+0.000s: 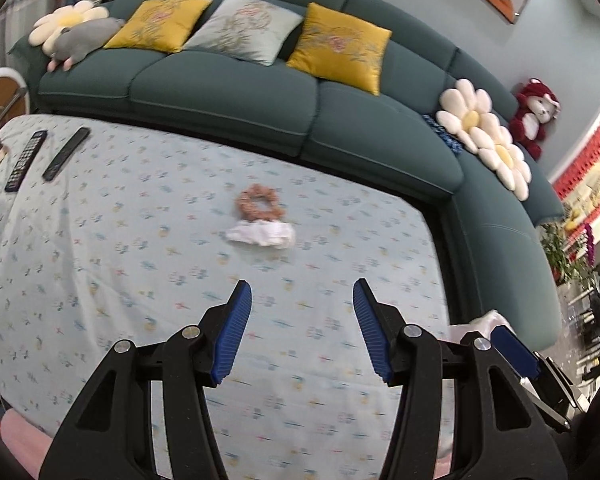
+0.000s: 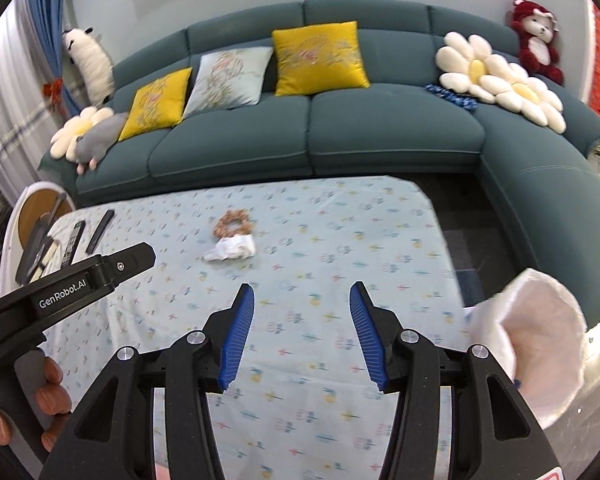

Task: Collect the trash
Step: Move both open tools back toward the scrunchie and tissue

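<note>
A crumpled white tissue (image 1: 261, 234) lies mid-table on the flowered cloth, touching a pink-orange scrunchie (image 1: 259, 201) just behind it. Both show in the right wrist view too: tissue (image 2: 232, 249), scrunchie (image 2: 233, 223). My left gripper (image 1: 302, 296) is open and empty, above the cloth, short of the tissue. My right gripper (image 2: 302, 298) is open and empty, nearer the table's right side; the tissue lies ahead and to its left. The left gripper's body and the hand on it (image 2: 60, 284) show at the left of the right wrist view.
Two black remotes (image 1: 44, 158) lie at the table's far left by a dark book. A white-lined bin or bag (image 2: 540, 344) stands off the table's right edge. A teal corner sofa (image 2: 320, 136) with cushions and plush toys wraps behind and right.
</note>
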`<state>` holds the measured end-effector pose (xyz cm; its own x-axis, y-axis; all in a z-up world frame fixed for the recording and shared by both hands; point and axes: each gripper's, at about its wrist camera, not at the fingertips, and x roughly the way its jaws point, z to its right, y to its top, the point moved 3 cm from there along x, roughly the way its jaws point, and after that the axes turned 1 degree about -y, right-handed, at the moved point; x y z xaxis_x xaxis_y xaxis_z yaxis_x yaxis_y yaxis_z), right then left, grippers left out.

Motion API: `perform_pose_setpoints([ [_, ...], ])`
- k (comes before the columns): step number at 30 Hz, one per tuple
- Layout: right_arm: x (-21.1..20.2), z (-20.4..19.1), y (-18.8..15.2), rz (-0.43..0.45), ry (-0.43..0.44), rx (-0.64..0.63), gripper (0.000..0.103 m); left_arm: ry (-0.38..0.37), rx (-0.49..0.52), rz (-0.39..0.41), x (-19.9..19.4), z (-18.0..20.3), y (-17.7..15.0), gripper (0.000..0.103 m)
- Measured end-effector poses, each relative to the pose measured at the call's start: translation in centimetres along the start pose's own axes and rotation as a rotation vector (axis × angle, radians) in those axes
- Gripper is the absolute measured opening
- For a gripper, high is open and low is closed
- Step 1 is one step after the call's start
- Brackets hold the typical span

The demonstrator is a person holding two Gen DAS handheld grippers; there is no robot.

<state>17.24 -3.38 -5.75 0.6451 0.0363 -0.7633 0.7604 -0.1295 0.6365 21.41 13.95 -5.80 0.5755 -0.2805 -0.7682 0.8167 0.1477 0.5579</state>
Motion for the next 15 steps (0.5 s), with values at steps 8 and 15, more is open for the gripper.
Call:
perform_pose_setpoints([
  [8, 7.2, -4.8, 0.2, -0.087, 0.054, -0.019, 0.056, 0.124, -0.034, -0.052, 3.8, -7.5, 1.9, 0.067],
  [15, 15.1, -7.2, 1.3, -0.151, 0.078, -0.015, 0.056, 0.147, -0.061, -0.105, 9.3, -10.8, 4.9, 0.070],
])
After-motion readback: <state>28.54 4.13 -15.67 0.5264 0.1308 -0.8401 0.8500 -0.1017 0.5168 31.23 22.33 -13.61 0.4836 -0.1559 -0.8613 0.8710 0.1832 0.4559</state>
